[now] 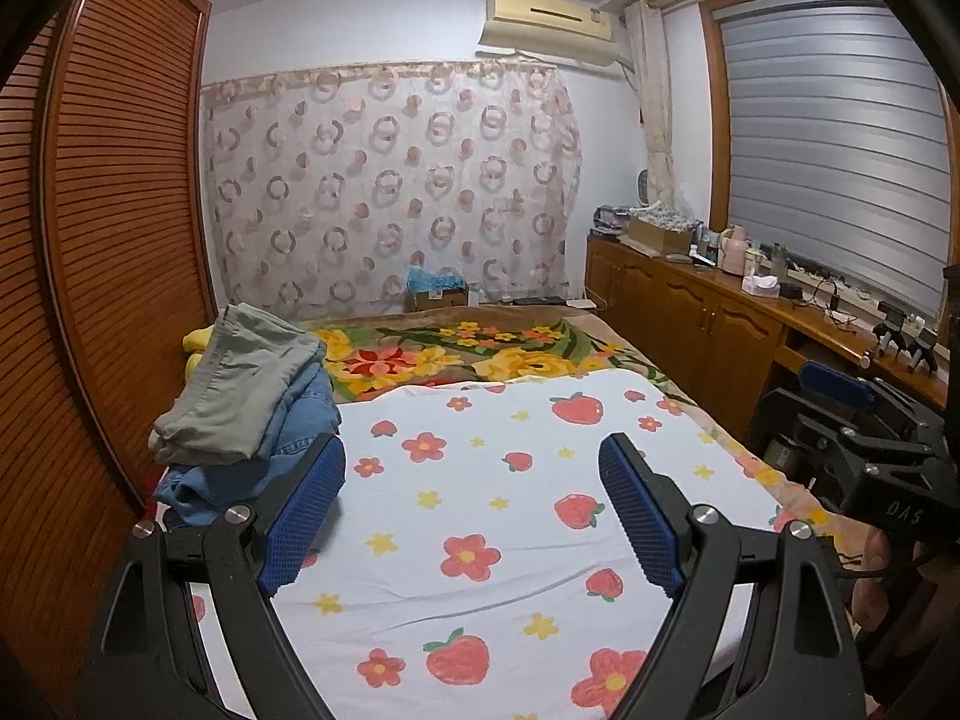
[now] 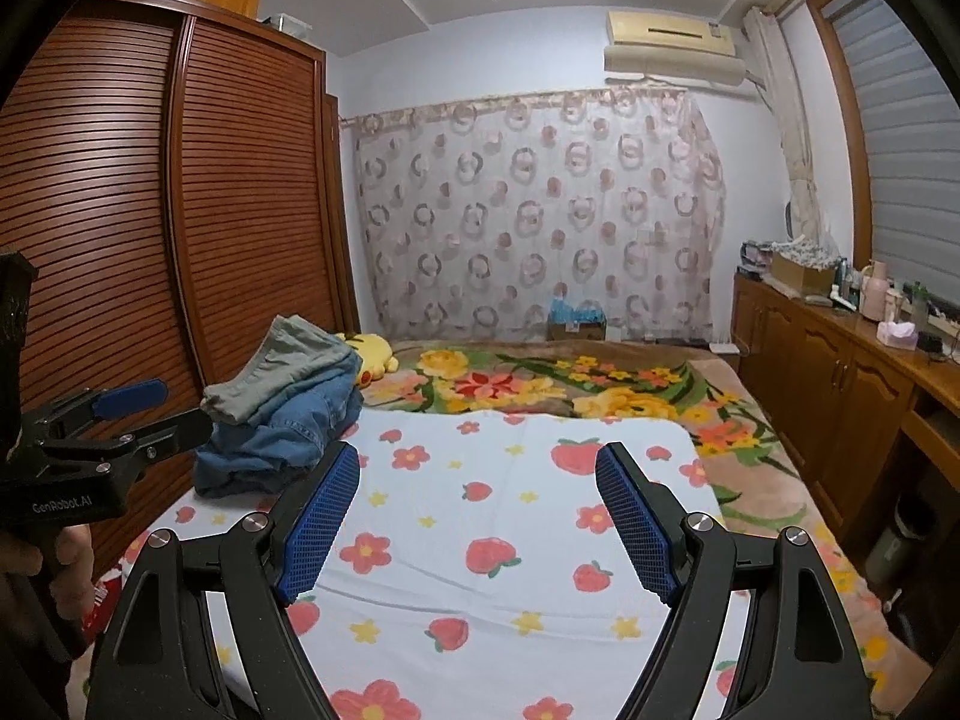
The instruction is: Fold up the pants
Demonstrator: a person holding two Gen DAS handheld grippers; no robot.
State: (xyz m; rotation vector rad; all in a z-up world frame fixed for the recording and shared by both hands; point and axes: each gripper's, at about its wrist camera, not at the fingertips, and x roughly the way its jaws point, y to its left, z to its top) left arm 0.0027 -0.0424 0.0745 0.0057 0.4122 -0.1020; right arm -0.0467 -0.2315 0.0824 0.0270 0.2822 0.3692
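A louvered wooden wardrobe [image 1: 114, 192] fills the left of the frame. A circle-patterned sheer curtain [image 1: 390, 180] covers the pale far wall, with an air conditioner [image 1: 549, 24] above it at upper right. Low wooden cabinets [image 1: 690, 318] run beneath a window with a grey blind [image 1: 834, 138] at right. The bed [image 1: 480, 510] wears a strawberry-print sheet.

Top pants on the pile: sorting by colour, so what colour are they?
Grey-green pants, lying on blue denim ones; clearest in the right wrist view.

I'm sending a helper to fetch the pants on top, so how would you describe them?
Start at the slatted wooden wardrobe along the bed's left side. Against it, on the strawberry sheet, sits a small clothes pile. The grey-green pants lie on top, pale and plain, unlike the blue jeans beneath.
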